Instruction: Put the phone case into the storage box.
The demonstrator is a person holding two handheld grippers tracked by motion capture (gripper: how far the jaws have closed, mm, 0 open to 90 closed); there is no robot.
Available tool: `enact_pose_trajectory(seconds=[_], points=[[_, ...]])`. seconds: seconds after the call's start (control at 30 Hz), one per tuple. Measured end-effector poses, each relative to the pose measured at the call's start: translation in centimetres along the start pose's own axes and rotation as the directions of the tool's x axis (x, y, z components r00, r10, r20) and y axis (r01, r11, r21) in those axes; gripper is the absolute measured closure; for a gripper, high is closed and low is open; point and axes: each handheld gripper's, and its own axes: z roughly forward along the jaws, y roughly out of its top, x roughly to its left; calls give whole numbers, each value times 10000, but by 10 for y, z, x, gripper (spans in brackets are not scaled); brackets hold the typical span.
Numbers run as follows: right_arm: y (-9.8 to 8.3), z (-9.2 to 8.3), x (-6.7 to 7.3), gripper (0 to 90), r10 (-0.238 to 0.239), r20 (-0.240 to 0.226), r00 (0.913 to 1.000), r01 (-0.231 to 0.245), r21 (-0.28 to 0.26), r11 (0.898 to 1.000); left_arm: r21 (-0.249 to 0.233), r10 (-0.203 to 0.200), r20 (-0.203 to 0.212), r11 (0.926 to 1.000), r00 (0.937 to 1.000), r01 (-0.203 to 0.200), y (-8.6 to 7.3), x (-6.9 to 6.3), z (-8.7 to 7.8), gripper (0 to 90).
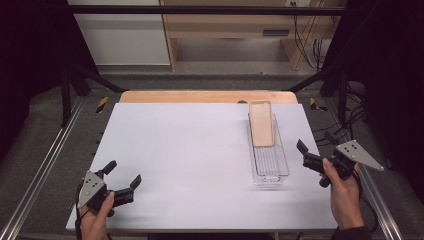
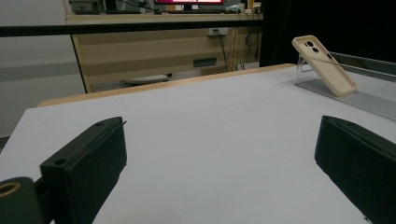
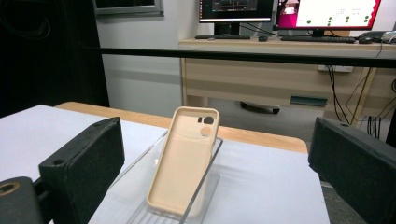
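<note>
A beige phone case (image 1: 261, 123) leans tilted in a clear plastic tray (image 1: 270, 167) at the right of the white table; its far end rests on the tray's far rim. In the right gripper view the case (image 3: 184, 158) stands ahead, between the wide-apart black jaws, camera cutouts at the top. My right gripper (image 1: 315, 147) is open, held by a hand just off the table's right edge, beside the tray. My left gripper (image 1: 123, 172) is open with nothing between its fingers, low over the table's near left corner. The left gripper view has the case (image 2: 324, 65) far off at the right.
The white table top (image 1: 185, 150) has a wooden strip (image 1: 200, 96) along its far edge. Metal rails (image 1: 45, 165) run along both sides. A wooden desk (image 3: 280, 74) with monitors and cables stands behind the table.
</note>
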Motion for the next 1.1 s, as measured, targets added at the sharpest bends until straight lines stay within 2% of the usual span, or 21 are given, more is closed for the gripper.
enact_pose_trajectory(seconds=[0.47,1.1], points=[[-19,-22,-3,37,149,151,9998,-149,4,9999,-256,-65,66,9997,10000,67,1,1,-1,18],[-33,-39,1,32,-148,-69,9999,147,-160,9998,-346,45,262,9994,9996,-36,2,-1,-1,15]])
